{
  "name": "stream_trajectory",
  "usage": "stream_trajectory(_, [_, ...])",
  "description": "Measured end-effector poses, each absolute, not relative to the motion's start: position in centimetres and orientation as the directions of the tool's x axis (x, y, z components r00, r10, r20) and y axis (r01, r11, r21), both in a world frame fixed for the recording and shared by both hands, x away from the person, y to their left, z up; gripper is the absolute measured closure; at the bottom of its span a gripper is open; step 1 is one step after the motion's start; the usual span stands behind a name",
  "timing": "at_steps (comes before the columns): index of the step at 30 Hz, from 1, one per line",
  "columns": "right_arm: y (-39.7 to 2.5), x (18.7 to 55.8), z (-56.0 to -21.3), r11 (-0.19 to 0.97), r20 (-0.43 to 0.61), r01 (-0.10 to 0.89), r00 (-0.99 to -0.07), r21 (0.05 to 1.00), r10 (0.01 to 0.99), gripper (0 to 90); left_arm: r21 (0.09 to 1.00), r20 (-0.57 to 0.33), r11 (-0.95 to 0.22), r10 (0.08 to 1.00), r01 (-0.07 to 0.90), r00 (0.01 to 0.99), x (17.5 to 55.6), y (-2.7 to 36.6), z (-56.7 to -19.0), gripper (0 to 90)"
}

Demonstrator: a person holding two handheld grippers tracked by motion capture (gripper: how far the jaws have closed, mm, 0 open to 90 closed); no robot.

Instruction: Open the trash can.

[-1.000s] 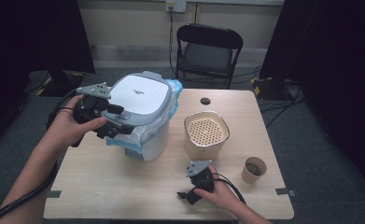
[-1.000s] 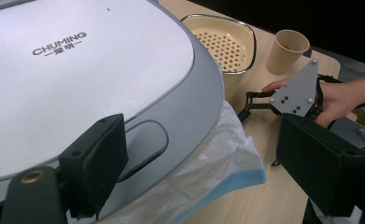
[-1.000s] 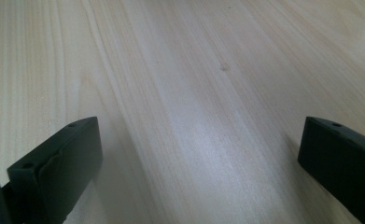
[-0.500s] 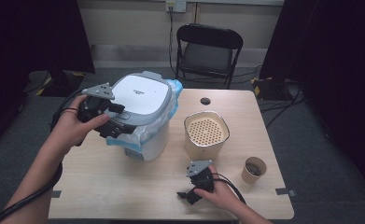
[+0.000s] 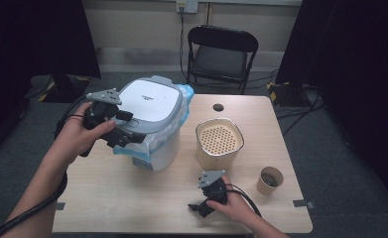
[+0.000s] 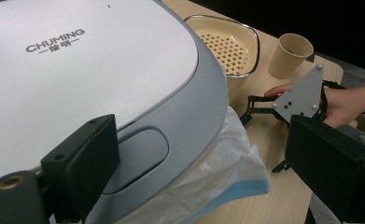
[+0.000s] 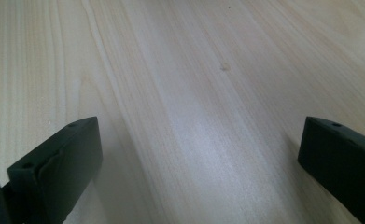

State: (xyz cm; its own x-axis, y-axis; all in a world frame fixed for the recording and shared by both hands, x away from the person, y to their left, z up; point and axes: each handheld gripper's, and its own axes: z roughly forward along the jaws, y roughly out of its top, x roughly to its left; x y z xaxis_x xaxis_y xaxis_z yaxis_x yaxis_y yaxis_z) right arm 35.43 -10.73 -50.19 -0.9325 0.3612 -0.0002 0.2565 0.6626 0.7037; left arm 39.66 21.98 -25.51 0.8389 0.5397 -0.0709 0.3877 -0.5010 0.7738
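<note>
Left hand-held gripper (image 5: 124, 130), jaws spread, straddles the front edge of the white-and-grey bin lid (image 5: 147, 101), centre-left on the desk (image 5: 132, 198). Step: lining up on the lid's latch. Next: press or grip it. Right hand-held gripper (image 5: 205, 204) rests spread, lower centre.

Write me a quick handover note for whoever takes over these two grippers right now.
Left gripper: open, jaws at the front edge of the grey lid of the white bin, near its latch panel; nothing clamped.
Right gripper: open, empty, low over the table at the near edge.
Things: bin lid down, plastic liner sticking out beneath it. Beige perforated container and paper cup stand to the bin's right.
Done: left gripper in place at the lid.
Left: probably open the lid.
</note>
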Motion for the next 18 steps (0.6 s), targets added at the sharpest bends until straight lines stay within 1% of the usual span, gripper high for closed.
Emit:
stream_trajectory(8, [-10.73,35.46,-50.2,0.663,-0.005,0.251,-0.933,0.706,0.359,0.0,0.785,-0.085,-0.482,0.537,0.388,0.839,39.59,22.12,-25.67,9.5])
stream_trajectory(17, [-10.73,35.47,-50.2,0.663,-0.005,0.251,-0.933,0.706,0.359,0.0,0.792,-0.074,-0.484,0.529,0.372,0.845,39.42,22.07,-25.84,9.6])
stream_trajectory(18, [-10.73,35.46,-50.2,0.663,-0.005,0.251,-0.933,0.706,0.359,0.0,0.794,-0.062,-0.49,0.523,0.359,0.85,39.37,22.06,-25.81,9.6])
